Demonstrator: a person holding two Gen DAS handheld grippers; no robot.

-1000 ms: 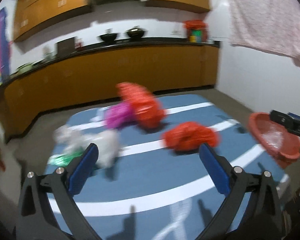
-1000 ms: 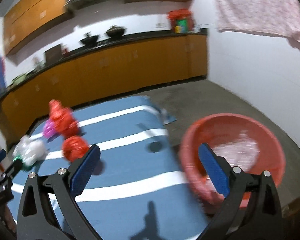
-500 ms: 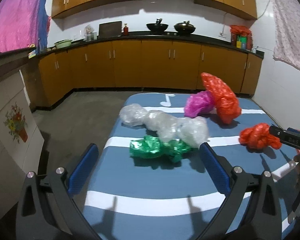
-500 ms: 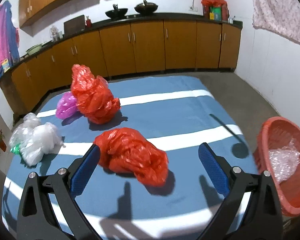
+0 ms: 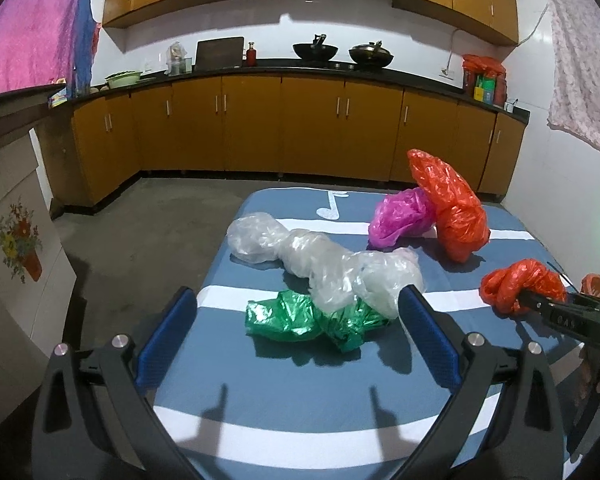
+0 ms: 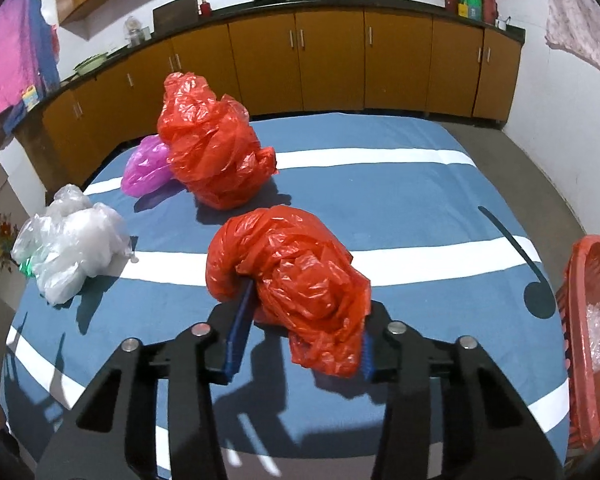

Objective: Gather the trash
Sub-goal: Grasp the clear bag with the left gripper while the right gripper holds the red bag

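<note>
Crumpled plastic bags lie on a blue table with white stripes point(image 5: 300, 408). My right gripper point(image 6: 304, 312) is shut on a small red bag point(image 6: 296, 276), which also shows in the left wrist view point(image 5: 520, 286). My left gripper point(image 5: 296, 328) is open, its fingers on either side of a green bag point(image 5: 312, 318) and just short of it. A clear bag point(image 5: 324, 264) lies against the green one. A large red bag point(image 6: 212, 156) and a magenta bag point(image 6: 146, 168) sit farther back.
A red basket point(image 6: 580, 320) with clear plastic inside stands off the table's right edge. Orange kitchen cabinets point(image 5: 300, 128) line the far wall. A white cabinet with a flower print point(image 5: 16, 276) stands left of the table.
My left gripper swung left from the red bags to face the green and clear bags. My right gripper turned from the basket to the small red bag and shut on it.
</note>
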